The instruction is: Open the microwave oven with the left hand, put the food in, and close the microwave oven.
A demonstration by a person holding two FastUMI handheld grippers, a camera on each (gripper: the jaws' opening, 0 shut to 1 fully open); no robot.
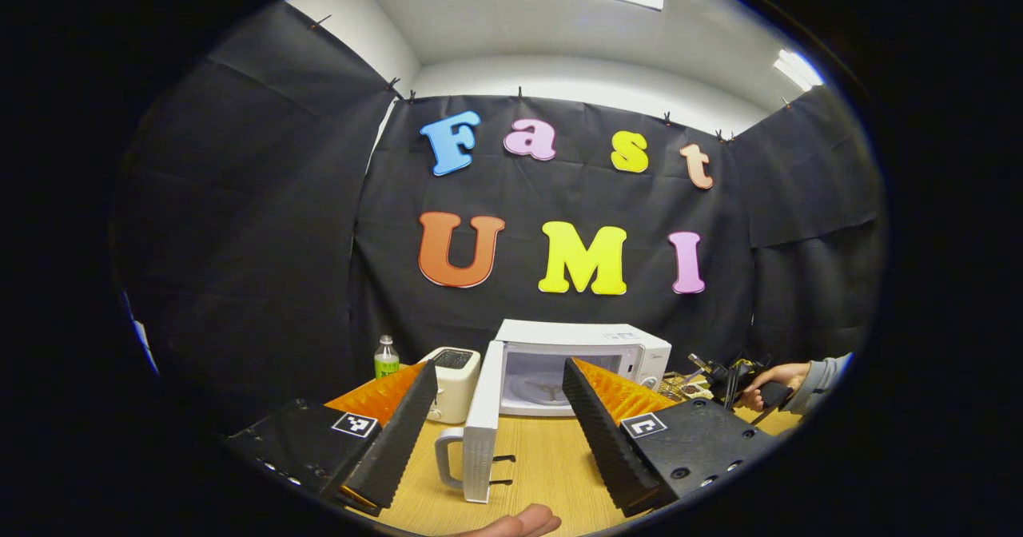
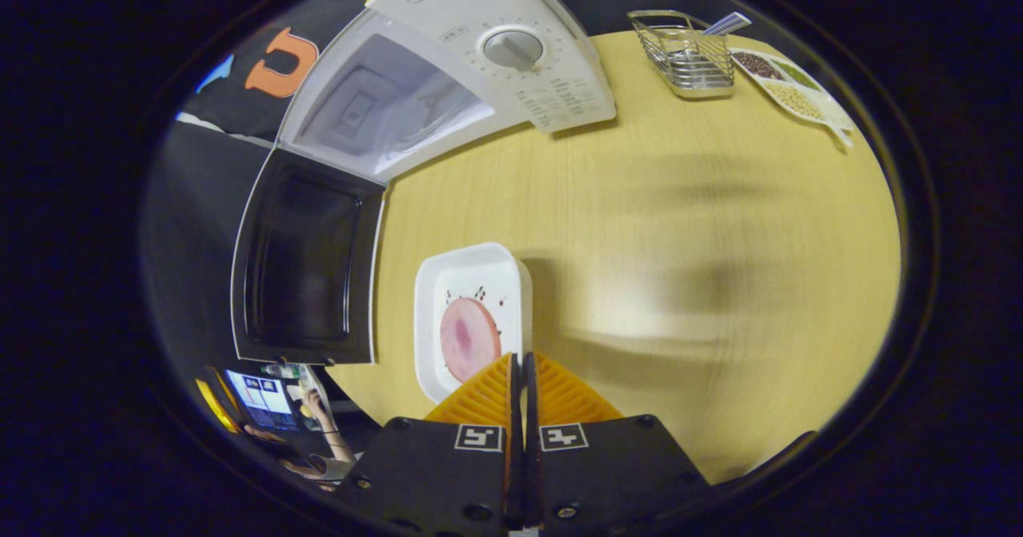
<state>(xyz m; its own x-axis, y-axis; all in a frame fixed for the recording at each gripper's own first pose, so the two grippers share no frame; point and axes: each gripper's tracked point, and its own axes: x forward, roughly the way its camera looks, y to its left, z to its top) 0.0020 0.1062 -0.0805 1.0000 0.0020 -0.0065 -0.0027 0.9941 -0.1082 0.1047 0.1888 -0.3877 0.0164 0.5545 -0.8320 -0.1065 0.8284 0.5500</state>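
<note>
Plate [image 2: 471,313] with food: rim pinched in closed right gripper [image 2: 523,361]; oven [image 2: 384,105] cavity ahead-left, door [image 2: 308,269] swung open. Left gripper [image 1: 499,417]: wide, empty, facing door.

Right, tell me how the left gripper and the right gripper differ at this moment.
In the left gripper view the left gripper is open, fingers spread wide; in the right gripper view the right gripper is shut, pinching the rim of the white plate. The left gripper holds nothing and points at the open microwave door; the right gripper carries the plate with a ham slice over the wooden table. Both have ribbed fingers and a square marker on each jaw.
</note>
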